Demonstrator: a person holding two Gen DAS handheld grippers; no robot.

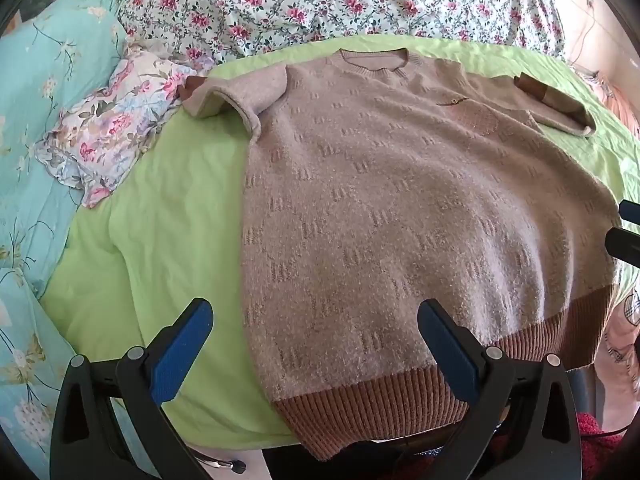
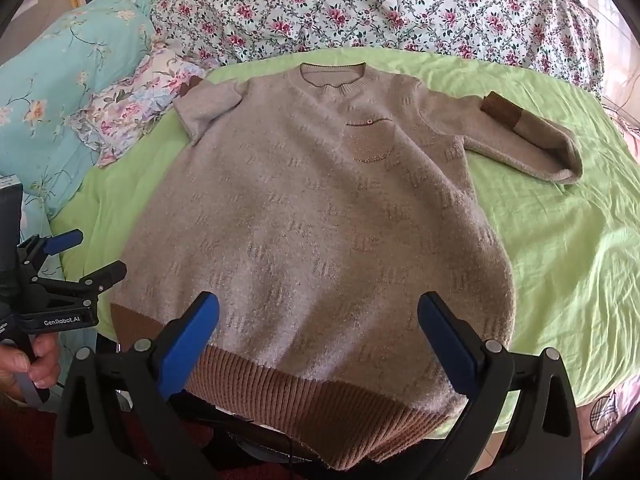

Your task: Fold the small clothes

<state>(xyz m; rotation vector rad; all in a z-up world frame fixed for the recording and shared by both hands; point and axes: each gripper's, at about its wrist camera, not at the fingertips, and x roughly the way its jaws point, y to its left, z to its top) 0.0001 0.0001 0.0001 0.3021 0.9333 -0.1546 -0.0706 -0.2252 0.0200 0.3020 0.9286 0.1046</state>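
A beige knitted sweater (image 1: 400, 200) with a brown ribbed hem lies face up and spread flat on a light green bed sheet (image 1: 168, 208), neckline away from the cameras and hem toward them. The hem hangs slightly over the near edge of the bed. A small chest pocket (image 2: 370, 140) with a brown trim and a button sits below the round collar. Both sleeves are folded back on themselves; the one at the picture's right shows a brown ribbed cuff (image 2: 500, 114) lying on its own sleeve, and the one at the picture's left reaches the edge of a pastel flowered pillow (image 1: 112, 136). Behind the sheet lie a white quilt with pink flowers (image 1: 340, 0) and, to the left, a turquoise flowered quilt (image 1: 44, 92).

The left gripper (image 1: 316, 344), black with blue pads, hovers over the sweater's lower left corner with its fingers spread wide apart; one finger is over the green sheet, the other over the knit, and nothing is clasped between them. In the right wrist view a hand (image 2: 28, 364) is seen holding this gripper's handle at the left margin.

The right gripper (image 2: 318, 340) hovers over the hem near the sweater's middle, fingers likewise spread wide, both above the knit, clasping nothing. Whether any pad touches the fabric cannot be told.
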